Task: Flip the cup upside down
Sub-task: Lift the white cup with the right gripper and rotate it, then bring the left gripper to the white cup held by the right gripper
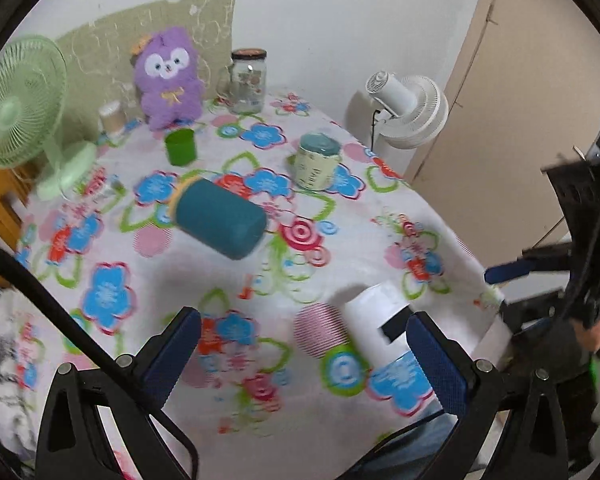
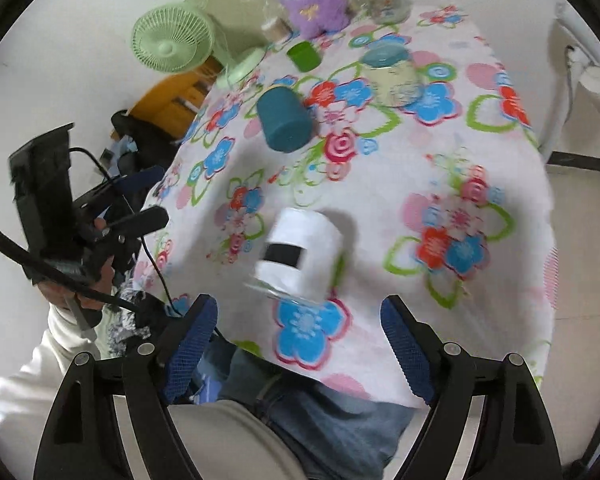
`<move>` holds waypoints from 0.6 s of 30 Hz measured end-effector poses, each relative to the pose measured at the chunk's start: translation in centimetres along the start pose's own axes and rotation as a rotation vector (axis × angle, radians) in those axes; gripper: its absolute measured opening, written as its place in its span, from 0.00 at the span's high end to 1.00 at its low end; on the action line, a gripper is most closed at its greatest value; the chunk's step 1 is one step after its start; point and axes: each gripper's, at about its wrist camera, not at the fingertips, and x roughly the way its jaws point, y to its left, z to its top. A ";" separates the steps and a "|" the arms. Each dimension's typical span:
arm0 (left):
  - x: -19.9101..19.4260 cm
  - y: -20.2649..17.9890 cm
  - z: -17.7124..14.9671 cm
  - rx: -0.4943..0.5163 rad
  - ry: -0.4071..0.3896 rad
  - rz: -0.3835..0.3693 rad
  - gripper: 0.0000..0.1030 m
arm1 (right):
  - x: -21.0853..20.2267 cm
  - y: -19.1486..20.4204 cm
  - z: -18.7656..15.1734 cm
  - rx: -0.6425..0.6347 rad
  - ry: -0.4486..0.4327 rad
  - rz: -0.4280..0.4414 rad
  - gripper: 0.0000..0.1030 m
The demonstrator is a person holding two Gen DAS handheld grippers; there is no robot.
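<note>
on the flower-patterned tablecloth (image 2: 480, 152), near its front edge, the white cup with a black rectangular patch (image 2: 300, 252) lies tilted on its side, blurred in both views; my right gripper (image 2: 300, 344) hangs just short of it with its blue-padded fingers (image 2: 404, 344) spread wide and nothing between them; my left gripper (image 1: 304, 356) is spread wide as well, holding nothing, and from its camera the white cup sits just inside its right finger (image 1: 440, 364), though i cannot tell whether they touch; further back a teal cylindrical container (image 1: 220, 220) lies on its side, with a pale printed jar with a teal lid (image 1: 316, 164) standing upright beyond it and a small green plastic cup (image 1: 180, 146) to the left; at the far end stand a purple plush toy (image 1: 168, 76), a clear glass jar (image 1: 248, 80) and a light green desk fan (image 1: 16, 108).
</note>
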 end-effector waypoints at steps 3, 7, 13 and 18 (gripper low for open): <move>1.7 -1.2 -0.1 -0.051 0.016 -0.042 0.00 | -0.9 -1.6 -1.8 0.001 -0.039 -0.012 0.17; 4.2 -3.0 -0.2 -0.127 0.049 -0.081 0.00 | -2.0 -3.3 -4.0 0.004 -0.098 -0.013 0.17; 6.8 -4.9 0.2 -0.212 0.079 -0.084 0.00 | -2.3 -5.2 -6.0 0.002 -0.131 -0.006 0.17; 8.2 -5.7 0.6 -0.217 0.110 -0.026 0.00 | -1.8 -6.3 -6.9 0.003 -0.127 0.006 0.17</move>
